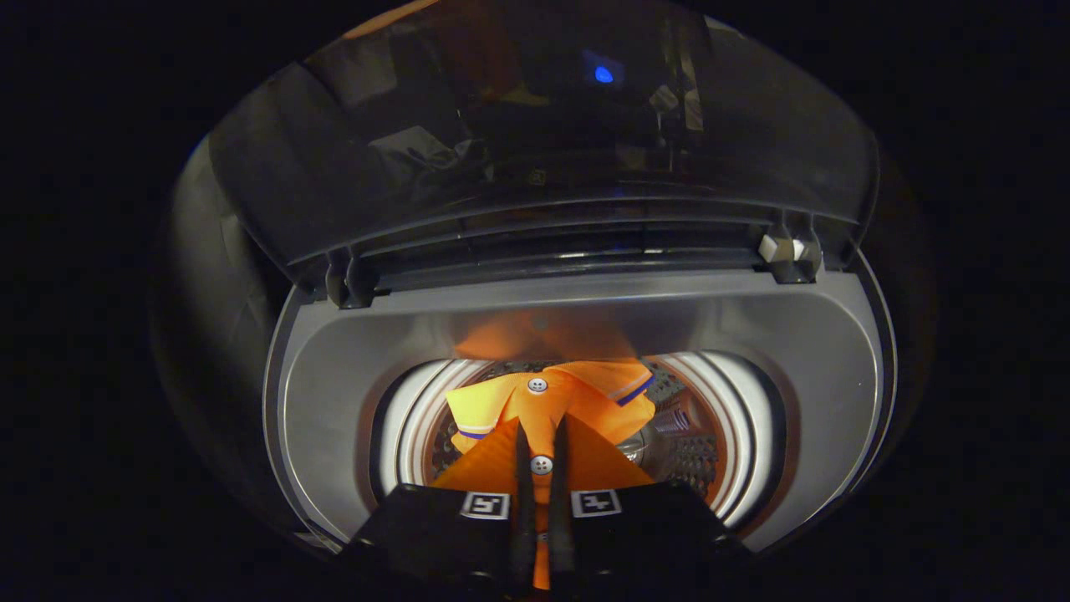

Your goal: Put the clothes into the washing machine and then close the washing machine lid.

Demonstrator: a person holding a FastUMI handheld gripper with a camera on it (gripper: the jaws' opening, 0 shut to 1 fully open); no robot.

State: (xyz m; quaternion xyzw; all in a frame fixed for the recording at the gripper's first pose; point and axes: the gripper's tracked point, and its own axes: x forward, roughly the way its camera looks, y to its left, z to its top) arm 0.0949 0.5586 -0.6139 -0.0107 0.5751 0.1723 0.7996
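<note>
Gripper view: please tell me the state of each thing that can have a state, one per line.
Washing machine lid: open, raised upright behind the opening.
Drum: lit inside, the shirt hangs over its mouth.
Orange shirt: held at the button placket, collar hanging into the drum.
Gripper: shut on the orange shirt, fingers close together.

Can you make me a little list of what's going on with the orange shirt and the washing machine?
shirt: orange polo shirt with white buttons, hanging over the drum
gripper: gripper shut on the shirt's button strip
fingers: fingers close together, cloth pinched between
drum: washing machine drum, metal with holes, beyond the fingers
lid: washing machine lid open, standing up behind the drum
next step: probably let go
</note>
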